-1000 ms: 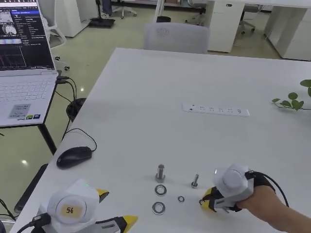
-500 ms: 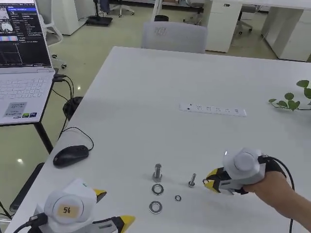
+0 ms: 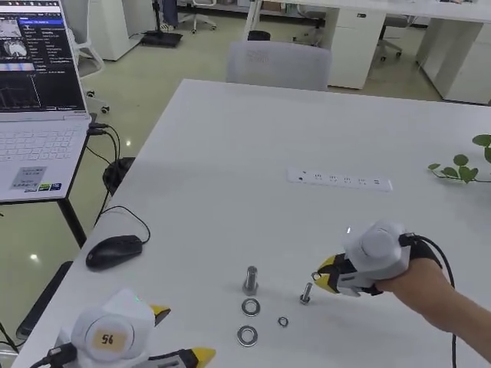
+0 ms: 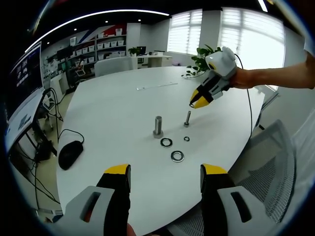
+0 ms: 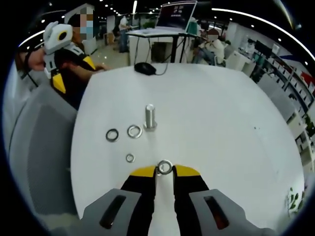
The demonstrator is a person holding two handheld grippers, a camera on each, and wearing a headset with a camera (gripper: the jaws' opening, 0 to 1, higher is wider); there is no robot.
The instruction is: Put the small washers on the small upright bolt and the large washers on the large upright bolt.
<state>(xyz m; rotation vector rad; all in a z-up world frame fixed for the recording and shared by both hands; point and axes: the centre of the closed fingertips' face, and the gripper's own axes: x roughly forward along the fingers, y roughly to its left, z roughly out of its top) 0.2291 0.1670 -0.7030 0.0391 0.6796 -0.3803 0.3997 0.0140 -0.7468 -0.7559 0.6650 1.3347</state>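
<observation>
Though small, shiny round washer [image 5: 165,167] between fingers [image 5: 143,172].

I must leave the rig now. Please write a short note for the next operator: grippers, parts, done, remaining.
Left gripper: open, empty, near the table's front edge.
Right gripper: shut on a small silver ring washer, close above the small upright metal bolt, not on it.
Loose on the white table: two large silver washers and a second small washer, beside the large upright metal bolt.
Done: no washer sits on either bolt.
Left: thread the held washer, then the other three.
</observation>
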